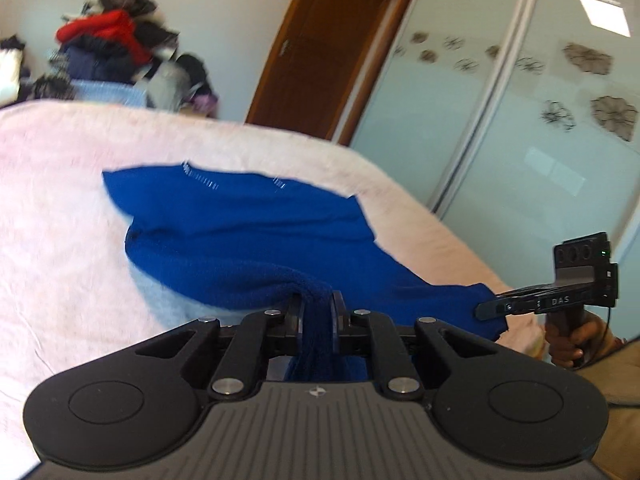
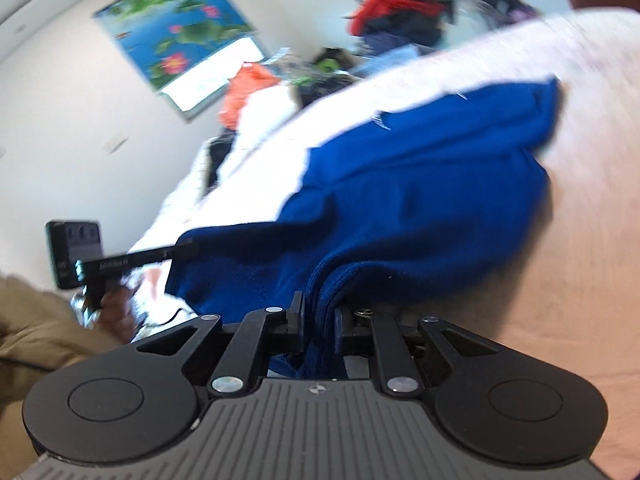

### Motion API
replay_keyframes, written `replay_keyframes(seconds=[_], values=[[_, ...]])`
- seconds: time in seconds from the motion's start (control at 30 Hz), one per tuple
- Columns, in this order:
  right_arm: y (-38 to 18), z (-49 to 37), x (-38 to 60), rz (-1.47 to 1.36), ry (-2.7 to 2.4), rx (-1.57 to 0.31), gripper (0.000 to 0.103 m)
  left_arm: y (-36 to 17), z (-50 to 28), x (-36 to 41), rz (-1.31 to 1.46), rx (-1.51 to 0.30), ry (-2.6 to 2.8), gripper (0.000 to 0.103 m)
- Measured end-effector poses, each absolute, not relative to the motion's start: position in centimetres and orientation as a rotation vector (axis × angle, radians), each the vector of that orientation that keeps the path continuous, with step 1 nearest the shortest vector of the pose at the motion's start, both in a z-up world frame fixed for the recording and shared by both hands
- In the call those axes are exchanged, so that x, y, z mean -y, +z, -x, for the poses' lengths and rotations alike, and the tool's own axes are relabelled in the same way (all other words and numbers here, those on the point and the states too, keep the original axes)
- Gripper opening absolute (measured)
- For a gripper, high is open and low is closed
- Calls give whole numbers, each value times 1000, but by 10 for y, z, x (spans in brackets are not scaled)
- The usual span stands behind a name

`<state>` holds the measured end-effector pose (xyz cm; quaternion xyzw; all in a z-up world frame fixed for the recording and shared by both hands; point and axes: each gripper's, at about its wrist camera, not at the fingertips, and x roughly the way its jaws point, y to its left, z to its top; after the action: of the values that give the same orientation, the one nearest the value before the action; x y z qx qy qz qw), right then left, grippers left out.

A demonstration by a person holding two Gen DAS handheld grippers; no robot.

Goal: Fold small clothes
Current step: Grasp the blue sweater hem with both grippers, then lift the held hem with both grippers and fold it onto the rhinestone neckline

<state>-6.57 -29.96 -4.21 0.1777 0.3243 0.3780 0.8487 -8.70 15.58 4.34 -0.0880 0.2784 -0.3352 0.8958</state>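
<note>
A blue knitted garment [image 1: 248,232] lies on the pale pink bed cover [image 1: 60,220], its near edge lifted off the bed. My left gripper [image 1: 315,308] is shut on a bunched corner of that edge, with cloth hanging down between the jaws. The right gripper [image 1: 486,311] shows at the right of the left wrist view, clamped on the garment's other near corner. In the right wrist view my right gripper [image 2: 320,312] is shut on a fold of the blue garment [image 2: 420,184], and the left gripper [image 2: 188,250] grips the far corner at the left.
A heap of clothes [image 1: 108,52] sits in a light blue basket beyond the bed. A wooden door [image 1: 320,48] and mirrored wardrobe doors [image 1: 520,120] stand to the right. A hand [image 1: 576,340] holds the right gripper's handle. More clothes [image 2: 248,92] lie near a flowered window blind [image 2: 176,32].
</note>
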Motion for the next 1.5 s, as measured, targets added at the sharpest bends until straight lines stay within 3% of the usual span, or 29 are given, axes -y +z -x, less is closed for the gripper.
replay_keyframes(seconds=[0.57, 1.5], values=[[-32, 20, 308, -506, 742, -589, 17, 57, 32, -144, 264, -558, -536, 12], [-39, -146, 317, -664, 473, -482, 18, 78, -114, -87, 67, -566, -313, 12]])
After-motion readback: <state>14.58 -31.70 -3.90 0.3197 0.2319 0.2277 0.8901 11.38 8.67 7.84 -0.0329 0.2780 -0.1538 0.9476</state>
